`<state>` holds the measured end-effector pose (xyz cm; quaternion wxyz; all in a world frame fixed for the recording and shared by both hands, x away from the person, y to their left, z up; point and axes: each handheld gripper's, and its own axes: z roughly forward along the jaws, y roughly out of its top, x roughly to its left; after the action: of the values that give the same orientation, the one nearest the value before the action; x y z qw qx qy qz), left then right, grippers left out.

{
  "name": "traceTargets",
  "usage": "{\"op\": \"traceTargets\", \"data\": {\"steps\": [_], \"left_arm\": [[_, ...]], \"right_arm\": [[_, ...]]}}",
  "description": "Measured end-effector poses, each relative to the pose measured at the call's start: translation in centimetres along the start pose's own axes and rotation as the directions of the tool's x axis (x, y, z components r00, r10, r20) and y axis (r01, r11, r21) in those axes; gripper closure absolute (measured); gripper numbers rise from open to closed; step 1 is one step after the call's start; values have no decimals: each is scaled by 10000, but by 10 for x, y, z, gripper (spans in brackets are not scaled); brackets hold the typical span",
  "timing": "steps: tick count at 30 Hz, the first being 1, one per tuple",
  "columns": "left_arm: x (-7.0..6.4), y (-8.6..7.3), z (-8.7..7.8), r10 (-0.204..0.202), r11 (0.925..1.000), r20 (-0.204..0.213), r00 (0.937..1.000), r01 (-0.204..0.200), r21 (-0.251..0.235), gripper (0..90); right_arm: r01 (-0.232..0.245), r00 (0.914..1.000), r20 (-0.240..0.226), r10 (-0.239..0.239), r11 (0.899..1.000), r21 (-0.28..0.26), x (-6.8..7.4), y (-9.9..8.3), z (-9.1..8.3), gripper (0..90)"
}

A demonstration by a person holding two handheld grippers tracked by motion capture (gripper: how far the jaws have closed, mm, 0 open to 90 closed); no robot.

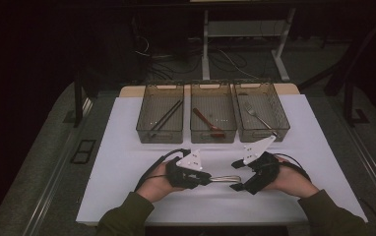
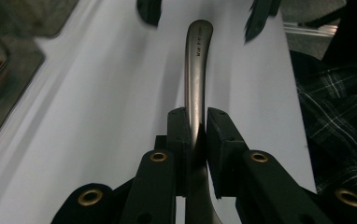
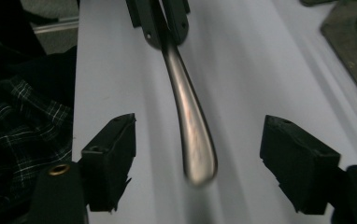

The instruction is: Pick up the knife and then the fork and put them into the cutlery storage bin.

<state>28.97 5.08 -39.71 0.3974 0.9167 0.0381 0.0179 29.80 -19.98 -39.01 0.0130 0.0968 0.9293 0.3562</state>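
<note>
Your two forearms come in at the near edge of the high view, one gripper in each hand. Your left gripper (image 1: 206, 179) has its jaws clamped on one metal utensil handle (image 1: 224, 179), which sticks out level toward your right, held just above the white table (image 1: 127, 147). In the left gripper view the two black jaws press flat against both sides of the handle (image 2: 196, 70), and its rounded end points away from you, with small stamped lettering near the tip. Which utensil it is you cannot tell, since the working end is hidden behind the jaws.

Your right gripper (image 1: 235, 174) faces it with jaws wide apart. In the right gripper view the handle's rounded end (image 3: 196, 154) hangs between the two open jaws, touching neither.

Beyond your hands, three clear bins stand in one row, side by side. Count the contents: the left bin (image 1: 160, 113) holds one pair of dark chopsticks (image 1: 166, 118), the middle bin (image 1: 213, 112) holds one reddish-brown spoon (image 1: 207, 123), and the right bin (image 1: 262, 111) holds one metal fork (image 1: 258, 117).
</note>
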Motion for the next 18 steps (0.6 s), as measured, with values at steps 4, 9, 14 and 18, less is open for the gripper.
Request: {"op": "traceTargets", "data": {"steps": [4, 9, 14, 18], "left_arm": [[-3, 11, 8, 534, 9985, 169, 9984, -536, 91, 792], [-7, 20, 14, 830, 9962, 350, 9959, -838, 237, 791], [-9, 24, 18, 1037, 9941, 348, 9940, -1047, 285, 791], [-9, 26, 19, 1121, 9929, 374, 9930, -1135, 365, 791]], "right_arm": [[234, 9980, -596, -210, 9989, 397, -1, 8, 11, 385], [414, 9917, -1247, -303, 9953, 871, -2, 11, 24, 535], [314, 9850, -1720, -110, 9927, 1162, -1, 12, 29, 702], [893, 9793, -1916, -648, 9885, 1217, -3, 12, 30, 768]]}}
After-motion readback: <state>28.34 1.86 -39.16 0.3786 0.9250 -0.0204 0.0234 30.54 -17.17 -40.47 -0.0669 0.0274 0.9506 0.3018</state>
